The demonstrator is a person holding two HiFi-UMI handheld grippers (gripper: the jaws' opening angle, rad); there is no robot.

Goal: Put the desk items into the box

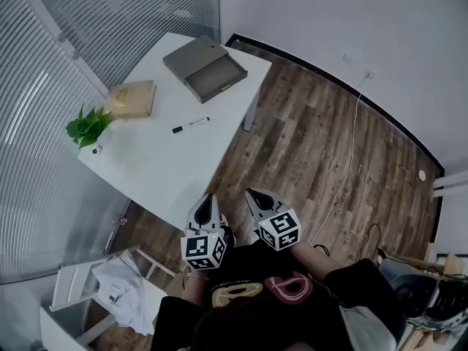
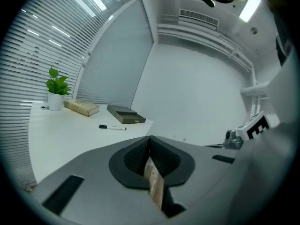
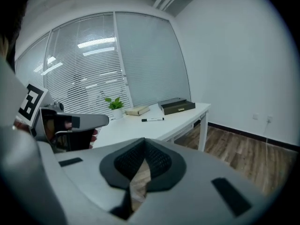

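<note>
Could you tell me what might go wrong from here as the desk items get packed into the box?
The marker lies loose on the bare table; a nudge from a jaw could roll it away. The potted plant stands near the table's edge beside the book, so reaching there may tip it. The book looks about as large as the open box, so it may not fit.

One box [image 1: 205, 67], one book [image 1: 131, 99], one marker [image 1: 191, 125], one potted plant [image 1: 89, 126]
</note>
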